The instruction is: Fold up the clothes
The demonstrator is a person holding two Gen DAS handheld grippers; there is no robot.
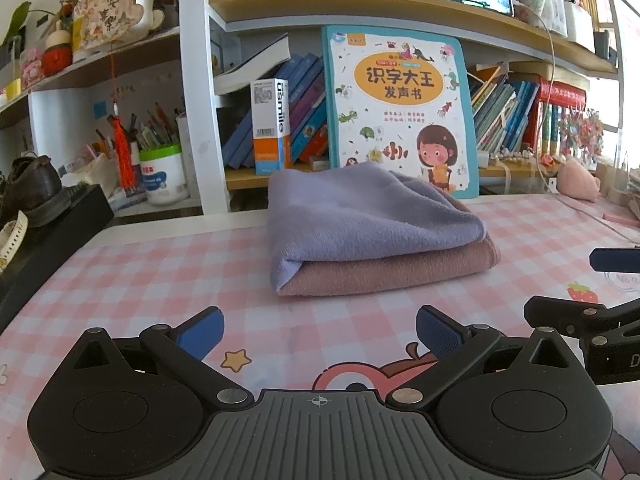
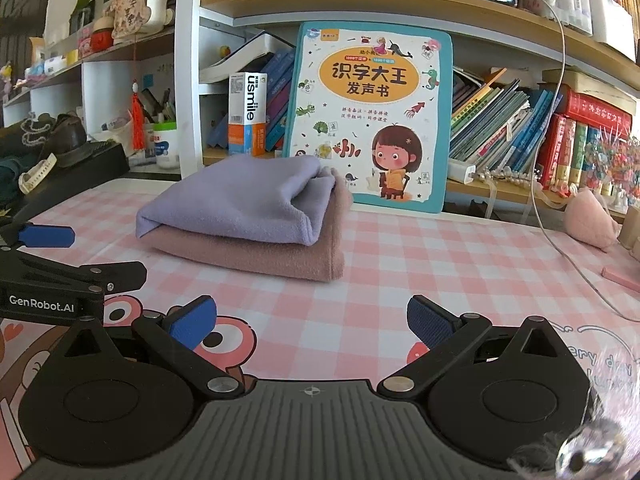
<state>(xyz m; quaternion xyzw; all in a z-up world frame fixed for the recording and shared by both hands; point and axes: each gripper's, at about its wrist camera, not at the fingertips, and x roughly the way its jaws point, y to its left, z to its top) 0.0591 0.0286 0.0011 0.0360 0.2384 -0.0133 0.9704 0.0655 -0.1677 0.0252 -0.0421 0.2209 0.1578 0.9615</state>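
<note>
A folded purple cloth [image 1: 360,216] [image 2: 240,200] lies on top of a folded pink cloth [image 1: 384,274] [image 2: 272,256], stacked on the pink checked table mat [image 1: 160,280] [image 2: 440,264]. My left gripper [image 1: 320,334] is open, with nothing between its blue pads, a short way in front of the stack. My right gripper [image 2: 312,322] is open too and holds nothing, in front of the stack and to its right. Each gripper shows at the edge of the other's view: the right gripper's frame [image 1: 592,320], the left gripper's frame [image 2: 60,280].
A large picture book [image 1: 396,108] [image 2: 372,116] leans on the bookshelf behind the stack. A white cable [image 2: 560,248] trails over the mat at the right, near a pink plush toy [image 2: 588,216]. A shoe on a black box [image 1: 32,192] sits at the left edge.
</note>
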